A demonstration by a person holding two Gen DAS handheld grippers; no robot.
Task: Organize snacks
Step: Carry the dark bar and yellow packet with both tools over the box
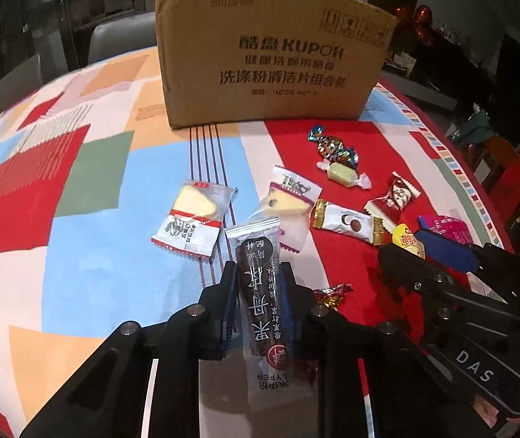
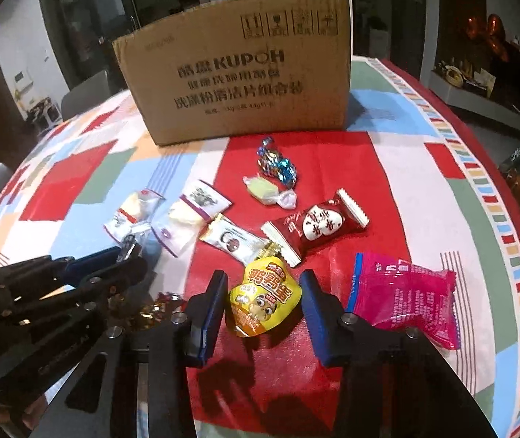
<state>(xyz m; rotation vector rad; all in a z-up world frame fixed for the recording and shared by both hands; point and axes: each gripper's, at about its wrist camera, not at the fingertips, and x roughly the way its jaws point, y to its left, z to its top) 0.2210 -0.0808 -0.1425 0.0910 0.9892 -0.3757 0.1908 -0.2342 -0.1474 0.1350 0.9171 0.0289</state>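
the left gripper (image 1: 258, 277) has its fingers clenched on a long dark snack bar (image 1: 260, 284) in a clear wrapper, which stands up between the pads above the table (image 1: 77, 255). the right gripper (image 2: 262, 292) straddles a yellow egg snack pack (image 2: 263, 304) lying on the red part of the cloth; its fingers (image 2: 207, 306) are not pressing on the pack, a gap showing on each side.

just right of that pack lies a pink packet (image 2: 402, 299). beyond it are a red and white candy (image 2: 314, 228), a white and gold chocolate (image 2: 232, 239), two clear-wrapped cake slices (image 1: 190, 219), a pale green sweet (image 2: 267, 191) and a shiny blue foil sweet (image 2: 276, 164), all loosely spread with bare cloth between them. a small red and gold foil sweet (image 1: 333, 294) sits near the left fingers.

a cardboard box (image 1: 271, 58) stands at the far side, behind the snacks. the left half of the patchwork cloth is open. the round table edge curves away on the right, with dark chairs and furniture around.
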